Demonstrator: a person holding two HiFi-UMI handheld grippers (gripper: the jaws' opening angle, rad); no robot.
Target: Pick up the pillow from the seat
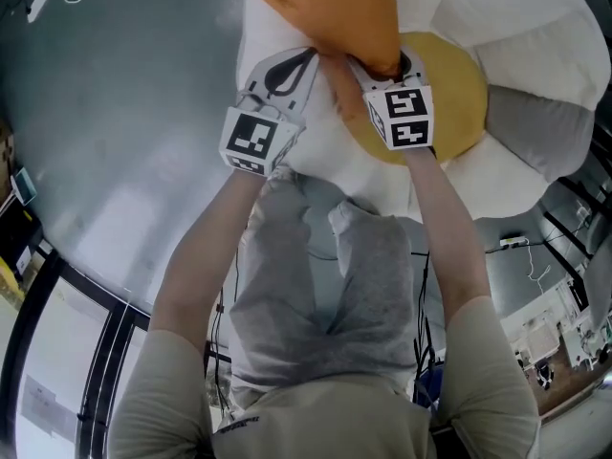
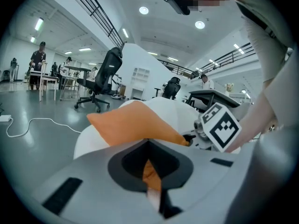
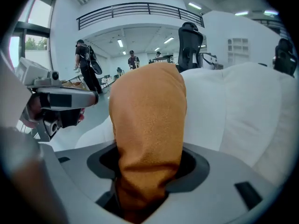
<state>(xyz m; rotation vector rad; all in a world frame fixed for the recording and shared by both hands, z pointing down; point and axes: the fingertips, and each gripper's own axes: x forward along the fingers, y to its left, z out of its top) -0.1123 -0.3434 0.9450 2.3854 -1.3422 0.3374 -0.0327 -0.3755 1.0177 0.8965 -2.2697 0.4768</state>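
Note:
An orange pillow (image 1: 335, 12) stands raised over the white flower-shaped seat (image 1: 535, 8) with its yellow middle (image 1: 464, 94). Both grippers hold the pillow's near edge. My left gripper (image 1: 311, 63) is shut on a corner of the pillow; in the left gripper view a pinch of orange cloth (image 2: 150, 171) sits between the jaws while the pillow (image 2: 131, 125) spreads beyond. My right gripper (image 1: 387, 67) is shut on the pillow too; in the right gripper view the bunched pillow (image 3: 149, 120) fills the gap and rises straight ahead. The fingertips are hidden by the cloth.
A grey cushion (image 1: 540, 127) lies on the seat's right side. Grey floor (image 1: 115, 113) spreads to the left, with a white cable (image 2: 28, 125) on it. Black office chairs (image 2: 100, 80), tables and people stand far off. Shelves with clutter (image 1: 555, 342) are at the lower right.

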